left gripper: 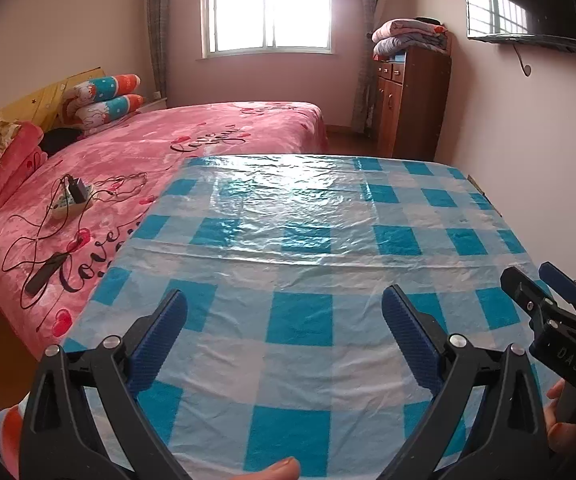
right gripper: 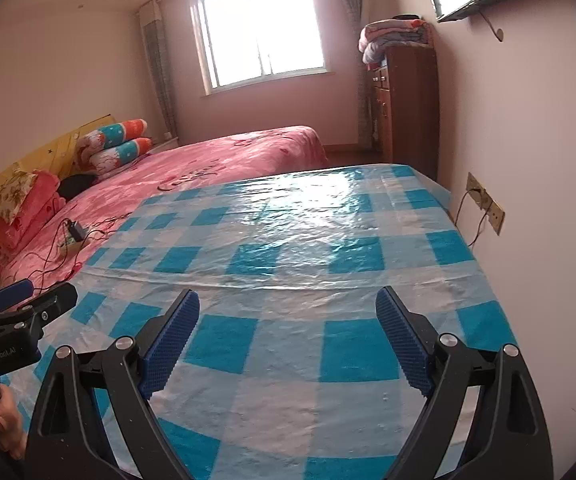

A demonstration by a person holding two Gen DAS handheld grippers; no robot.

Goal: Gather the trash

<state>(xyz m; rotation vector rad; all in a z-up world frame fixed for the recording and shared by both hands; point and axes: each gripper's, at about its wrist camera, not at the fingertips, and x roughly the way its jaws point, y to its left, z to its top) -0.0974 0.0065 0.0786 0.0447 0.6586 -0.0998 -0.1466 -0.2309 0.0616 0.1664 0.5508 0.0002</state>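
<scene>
No trash shows in either view. A table with a blue and white checked plastic cloth (left gripper: pixel 288 240) fills the foreground; it also shows in the right wrist view (right gripper: pixel 307 240). My left gripper (left gripper: pixel 284 300) is open and empty above the cloth near its front edge. My right gripper (right gripper: pixel 288 304) is open and empty, also above the cloth. The right gripper shows at the right edge of the left wrist view (left gripper: pixel 543 284). The left gripper shows at the left edge of the right wrist view (right gripper: pixel 36 296).
A bed with a pink cover (left gripper: pixel 148 152) lies left of the table, carrying a power strip with cables (left gripper: pixel 72 200) and pillows (left gripper: pixel 104 100). A brown cabinet (left gripper: pixel 411 104) with folded blankets stands at the far right wall. A TV (left gripper: pixel 523 4) hangs above.
</scene>
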